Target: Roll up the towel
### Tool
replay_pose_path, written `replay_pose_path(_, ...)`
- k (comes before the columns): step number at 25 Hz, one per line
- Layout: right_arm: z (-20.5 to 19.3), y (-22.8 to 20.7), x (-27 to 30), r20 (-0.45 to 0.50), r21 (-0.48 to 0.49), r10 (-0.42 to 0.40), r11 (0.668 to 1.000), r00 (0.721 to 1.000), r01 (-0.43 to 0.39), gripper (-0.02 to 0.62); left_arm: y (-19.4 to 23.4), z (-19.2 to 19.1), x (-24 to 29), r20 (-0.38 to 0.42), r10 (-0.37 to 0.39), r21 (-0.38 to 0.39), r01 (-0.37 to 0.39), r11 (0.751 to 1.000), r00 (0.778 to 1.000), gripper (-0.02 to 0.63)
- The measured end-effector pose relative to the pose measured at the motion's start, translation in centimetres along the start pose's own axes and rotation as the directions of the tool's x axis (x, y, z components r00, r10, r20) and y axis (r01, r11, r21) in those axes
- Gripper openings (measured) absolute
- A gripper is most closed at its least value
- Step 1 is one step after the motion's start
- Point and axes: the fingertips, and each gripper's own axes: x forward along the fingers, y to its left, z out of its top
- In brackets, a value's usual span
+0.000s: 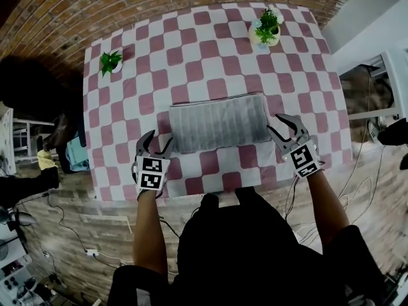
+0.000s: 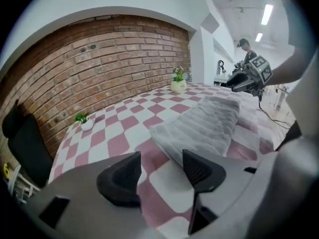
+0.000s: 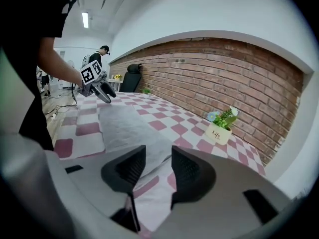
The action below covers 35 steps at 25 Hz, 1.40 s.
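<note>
Nearest the person, at the lower left of the head view, the left gripper (image 1: pixel 159 143) has its fingers (image 2: pixel 119 176) apart with nothing between them. Only checked cloth shows through the gap. At the lower right, the right gripper (image 1: pixel 280 127) also has its fingers (image 3: pixel 192 171) apart and empty.

Between the two, at mid frame, the grey towel (image 1: pixel 217 123) lies flat as a long band on the checked worktop (image 1: pixel 210 50). Its near left corner sits just beyond the left fingers and a little to their right. Its right end sits just ahead of the right fingers, and none of it is pinched.

No roll appears to have begun; this looks like the approach to the near edge. The next move probably calls for both grippers to pinch that edge evenly and turn it over away from the person.

Farther back stand a small green plant (image 1: pixel 111 62) at the upper left and a potted plant (image 1: pixel 266 29) at the upper right, both well clear of the towel.
</note>
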Motion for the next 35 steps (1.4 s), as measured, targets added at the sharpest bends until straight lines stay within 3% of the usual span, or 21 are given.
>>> replay_pose_path(4, -0.7, 3.3, -1.0, -0.011, 0.0, 0.031, 1.0, 0.999, -0.031, 0.161, -2.9, -3.1, -0.8, -0.029, -0.052, -0.086, 0.049, 0.995, 0.998, 0.258)
replay_pose_path(7, -2.4, 5.0, -0.9, -0.059, 0.004, 0.034, 0.999, 0.998, -0.034, 0.161, -5.0, -4.2, -1.0, -0.041, -0.074, -0.104, 0.07, 0.992, 0.996, 0.256)
replay_pose_path(10, -3.9, 5.6, -0.4, -0.094, 0.066, 0.03, 0.998, 0.995, -0.024, 0.161, -6.2, -4.9, -0.6, -0.065, -0.086, -0.11, 0.078, 0.991, 0.994, 0.246)
replay_pose_path(14, -5.8, 5.7, 0.1, -0.15, 0.132, 0.021, 0.991, 0.988, -0.001, 0.175, -6.8, -5.4, 0.0, -0.121, -0.069, -0.062, 0.061, 0.996, 0.99, 0.204)
replay_pose_path(21, -8.0, 5.9, 0.7, -0.204, 0.232, 0.05, 0.973, 0.978, -0.002, 0.183, -7.0, -5.1, 0.5, -0.145, -0.076, -0.006, 0.076, 0.997, 0.987, 0.15)
replay_pose_path(24, -8.4, 6.0, 0.7, -0.213, 0.246, 0.048, 0.969, 0.976, 0.006, 0.119, -7.0, -4.9, 0.4, -0.127, -0.073, 0.017, 0.075, 0.997, 0.989, 0.128)
replay_pose_path(25, -8.3, 5.9, 0.6, -0.207, 0.249, 0.039, 0.968, 0.978, 0.014, 0.09, -6.8, -4.7, 0.4, -0.116, -0.059, 0.031, 0.063, 0.997, 0.991, 0.048)
replay_pose_path(26, -8.2, 5.8, 0.6, -0.2, 0.252, 0.034, 0.968, 0.979, 0.018, 0.084, -6.6, -4.6, 0.5, -0.107, -0.048, 0.043, 0.052, 0.998, 0.993, 0.031)
replay_pose_path(35, -7.8, 8.1, -0.1, -0.208, 0.228, 0.084, 0.973, 0.975, -0.035, 0.038, -4.3, -3.7, 1.4, -0.106, 0.009, 0.124, 0.004, 0.992, 0.994, 0.018)
